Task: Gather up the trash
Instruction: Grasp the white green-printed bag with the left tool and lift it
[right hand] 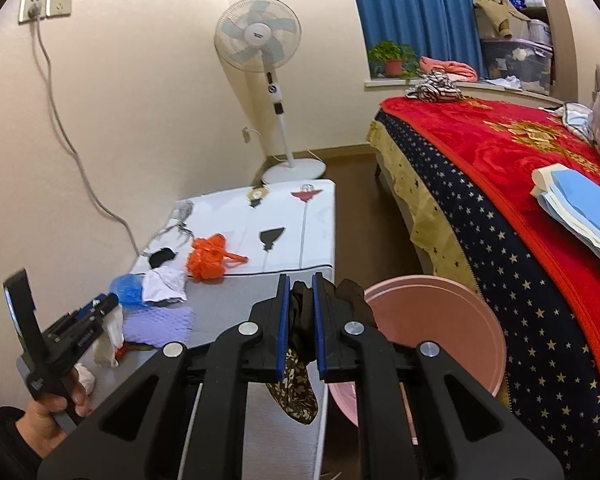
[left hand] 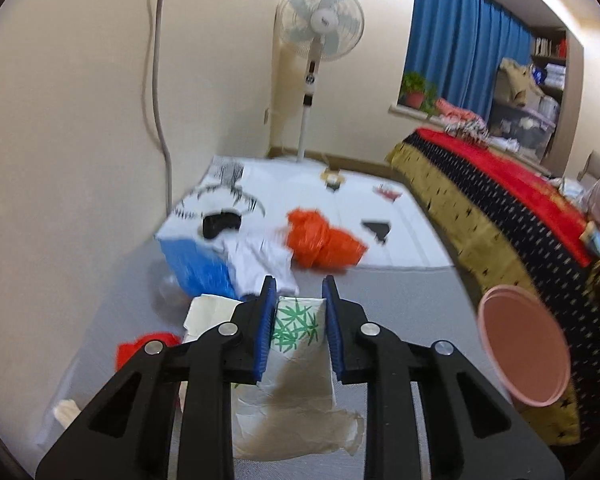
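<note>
My left gripper (left hand: 299,292) is shut on a crumpled white paper wrapper (left hand: 300,376) with green leaf print, which hangs above the grey table (left hand: 400,300). In the right wrist view that gripper (right hand: 106,304) is at the far left, held by a hand (right hand: 48,412), with the white paper (right hand: 108,336) dangling. My right gripper (right hand: 301,280) is shut on a dark floral-patterned scrap (right hand: 296,388) next to the pink basin (right hand: 432,320). An orange plastic bag (left hand: 320,240), a blue bag (left hand: 196,268) and a white paper (left hand: 260,260) lie on the table further ahead.
A red scrap (left hand: 148,344) and a white wad (left hand: 66,410) lie under the left gripper, with a purple bubble sheet (right hand: 156,324) nearby. A bed (right hand: 500,200) with a red blanket runs along the right. A standing fan (right hand: 260,36) is at the far wall.
</note>
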Motion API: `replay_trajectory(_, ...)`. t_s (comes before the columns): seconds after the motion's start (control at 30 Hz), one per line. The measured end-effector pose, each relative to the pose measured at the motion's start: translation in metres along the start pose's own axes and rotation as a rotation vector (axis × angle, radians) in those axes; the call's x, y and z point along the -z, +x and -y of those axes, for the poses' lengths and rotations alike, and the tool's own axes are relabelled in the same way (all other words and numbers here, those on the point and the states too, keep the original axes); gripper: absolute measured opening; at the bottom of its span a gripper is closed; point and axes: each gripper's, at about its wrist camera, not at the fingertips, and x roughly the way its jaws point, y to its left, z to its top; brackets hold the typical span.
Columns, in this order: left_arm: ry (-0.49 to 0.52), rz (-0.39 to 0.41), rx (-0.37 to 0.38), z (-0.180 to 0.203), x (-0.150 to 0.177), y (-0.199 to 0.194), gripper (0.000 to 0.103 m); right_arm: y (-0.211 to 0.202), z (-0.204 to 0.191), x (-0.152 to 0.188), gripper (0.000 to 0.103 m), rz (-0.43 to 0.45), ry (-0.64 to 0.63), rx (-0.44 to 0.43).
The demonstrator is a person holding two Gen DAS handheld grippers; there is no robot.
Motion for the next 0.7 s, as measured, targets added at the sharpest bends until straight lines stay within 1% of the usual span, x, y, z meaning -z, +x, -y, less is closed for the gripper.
replay_trajectory(0.2, 0.029, 0.049, 0.038, 0.018, -0.023, -0.037, 0.024, -0.013, -0.002, -0.003, 0.011, 0.026, 0.002, -0.056)
replay_trajectory(0.33, 0.048, 0.066, 0.084, 0.044, -0.035, -0.053, 0.024, -0.023, -0.002, -0.004, 0.011, 0.047, -0.022, -0.06)
replay_trajectory(0.43, 0.077, 0.062, 0.121, 0.068, -0.04, -0.058, 0.024, -0.03, 0.001, -0.004, 0.011, 0.062, -0.047, -0.036)
replay_trajectory(0.53, 0.089, 0.053, 0.177, 0.095, -0.044, -0.058, 0.024, -0.04, 0.008, -0.005, 0.011, 0.079, -0.081, 0.024)
replay_trajectory(0.63, 0.097, 0.036, 0.231, 0.122, -0.045, -0.052, 0.024, -0.049, 0.026, -0.012, 0.011, 0.084, -0.067, 0.049)
replay_trajectory(0.7, 0.117, 0.028, 0.251, 0.139, -0.043, -0.05, 0.024, -0.051, 0.038, -0.016, 0.011, 0.079, -0.038, 0.053)
